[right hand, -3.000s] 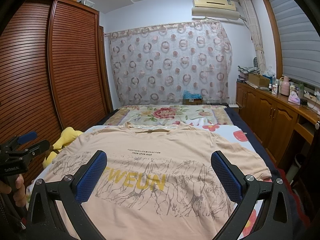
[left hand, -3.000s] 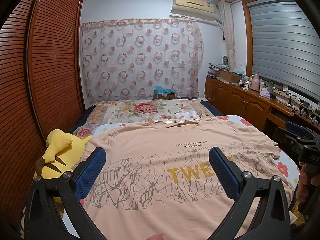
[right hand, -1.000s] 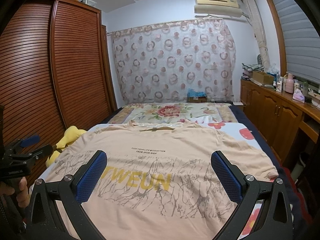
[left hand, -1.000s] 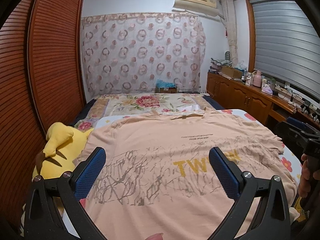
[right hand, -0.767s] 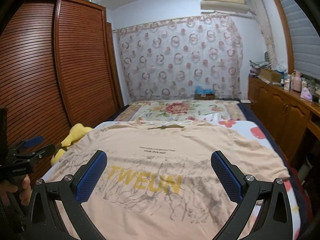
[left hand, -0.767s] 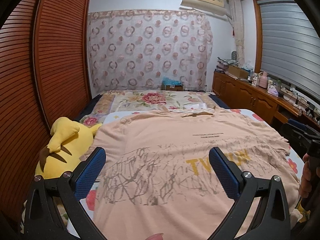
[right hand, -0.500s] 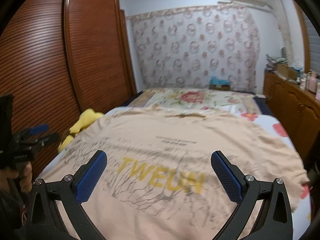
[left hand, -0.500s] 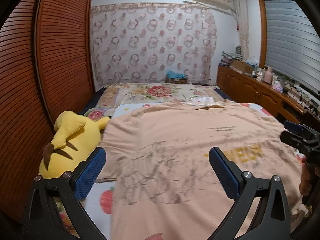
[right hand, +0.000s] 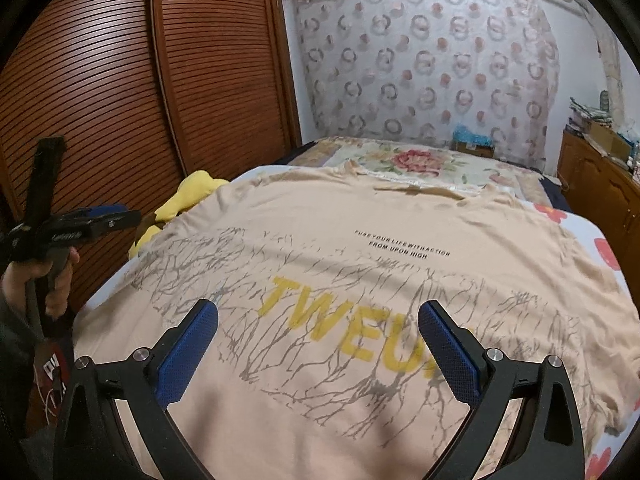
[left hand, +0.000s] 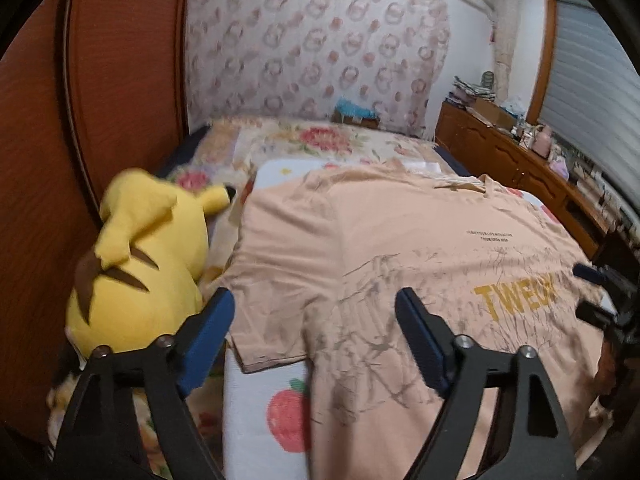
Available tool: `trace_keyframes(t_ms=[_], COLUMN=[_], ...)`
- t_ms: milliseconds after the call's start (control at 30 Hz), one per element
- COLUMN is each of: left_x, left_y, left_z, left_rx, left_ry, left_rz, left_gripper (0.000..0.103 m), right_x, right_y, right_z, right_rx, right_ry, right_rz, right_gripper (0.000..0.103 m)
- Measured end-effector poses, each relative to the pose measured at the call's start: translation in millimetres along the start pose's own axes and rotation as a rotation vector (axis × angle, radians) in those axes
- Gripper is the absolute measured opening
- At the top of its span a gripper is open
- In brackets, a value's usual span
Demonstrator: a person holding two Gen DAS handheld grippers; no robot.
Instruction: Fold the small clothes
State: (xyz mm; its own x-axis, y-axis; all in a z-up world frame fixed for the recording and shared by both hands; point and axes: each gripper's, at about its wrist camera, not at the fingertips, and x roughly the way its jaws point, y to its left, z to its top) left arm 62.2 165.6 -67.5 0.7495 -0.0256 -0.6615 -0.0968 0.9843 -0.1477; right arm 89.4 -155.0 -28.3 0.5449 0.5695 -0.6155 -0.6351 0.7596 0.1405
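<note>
- Left wrist view: your left gripper [left hand: 314, 322] has just been narrowing, yet its blue fingers [left hand: 208, 330] are released and hold nothing.
- The gap between them frames the left sleeve [left hand: 272, 308] of the peach T-shirt [left hand: 420, 240]. Whether either tip touches the cloth you cannot tell from here.
- The T-shirt lies flat, front up, on the fruit-print sheet [left hand: 260, 420] of the bed, collar toward the far curtain [left hand: 312, 48].
- A yellow plush toy [left hand: 136, 264] sits just beside the sleeve, against the wooden wardrobe [left hand: 120, 60].
- At the right edge your right gripper [left hand: 604, 292] shows dark and partly cut off, above the shirt's other side.
- Right wrist view: your right gripper [right hand: 318, 332] is spread wide, its pads [right hand: 450, 354] apart and gripping nothing.
- Between the fingers you see the shirt's chest with the yellow lettering [right hand: 348, 332] and grey branch print.
- The T-shirt [right hand: 360, 220] fills most of this view, spread across the bed, with the floral bedspread [right hand: 420, 162] beyond the collar.
- At the left edge your left hand [right hand: 48, 284] clasps the left gripper [right hand: 120, 216], which is off the shirt's left side near the plush toy [right hand: 188, 196].
</note>
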Motion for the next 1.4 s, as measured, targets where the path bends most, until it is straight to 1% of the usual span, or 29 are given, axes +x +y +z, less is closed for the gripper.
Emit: trace_keyframes(t_ms=[67, 100, 167, 333, 400, 567, 633, 667, 700, 733, 767, 800, 833, 867, 967, 1133, 1233, 1367, 1400], left_x=[12, 20, 30, 55, 63, 85, 91, 92, 92, 91, 88, 84, 82, 79, 75, 59, 47, 38, 38], left_y=[14, 22, 32, 51, 55, 72, 79, 79, 79, 78, 76, 73, 71, 68, 64, 49, 30, 9, 6], left_z=[0, 1, 1, 7, 10, 15, 14, 15, 15, 15, 16, 18, 19, 21, 25, 39, 50, 64, 67], left_rx=[-0.039, -0.064, -0.089, -0.146, -0.154, -0.218, -0.246, -0.247, -0.243, -0.239, -0.223, -0.199, -0.175, -0.148, -0.090, -0.013, 0.071, 0.134, 0.136], left_ry=[0.034, 0.056, 0.087, 0.169, 0.187, 0.237, 0.251, 0.252, 0.248, 0.243, 0.230, 0.215, 0.206, 0.196, 0.175, 0.111, 0.068, 0.034, 0.033], left_rz=[0.004, 0.003, -0.008, -0.049, -0.045, -0.076, -0.117, -0.137, -0.165, -0.183, -0.183, -0.160, -0.137, -0.110, -0.068, -0.014, 0.031, 0.044, 0.027], left_gripper=[0.073, 0.072, 0.066, 0.062, 0.061, 0.059, 0.059, 0.054, 0.049, 0.041, 0.031, 0.028, 0.021, 0.016, 0.006, 0.005, 0.005, 0.005, 0.005], right_x=[1, 2, 3, 8, 13, 25, 24, 24, 22, 22, 21, 21, 21, 21, 22, 21, 20, 19, 19], right_y=[-1, 0, 5, 9, 14, 27, 32, 34, 36, 37, 38, 37, 36, 34, 32, 32, 27, 19, 17], right_z=[2, 2, 3, 4, 8, 19, 20, 20, 20, 19, 18, 16, 15, 14, 14, 13, 13, 13, 13], right_rx=[0.003, 0.005, 0.006, -0.005, -0.022, -0.070, -0.074, -0.076, -0.080, -0.083, -0.086, -0.086, -0.085, -0.082, -0.075, -0.067, -0.056, -0.034, -0.026], right_ry=[0.005, 0.005, 0.004, 0.011, 0.023, 0.042, 0.040, 0.037, 0.036, 0.036, 0.037, 0.038, 0.040, 0.041, 0.043, 0.032, 0.030, 0.027, 0.027], right_rz=[0.003, 0.005, 0.008, 0.018, 0.033, 0.054, 0.070, 0.077, 0.084, 0.089, 0.089, 0.086, 0.084, 0.084, 0.083, 0.074, 0.066, 0.055, 0.055], right_gripper=[0.100, 0.100, 0.100, 0.100, 0.100, 0.100, 0.100, 0.100, 0.100, 0.100, 0.100, 0.100, 0.100, 0.100, 0.100, 0.100, 0.100, 0.100, 0.100])
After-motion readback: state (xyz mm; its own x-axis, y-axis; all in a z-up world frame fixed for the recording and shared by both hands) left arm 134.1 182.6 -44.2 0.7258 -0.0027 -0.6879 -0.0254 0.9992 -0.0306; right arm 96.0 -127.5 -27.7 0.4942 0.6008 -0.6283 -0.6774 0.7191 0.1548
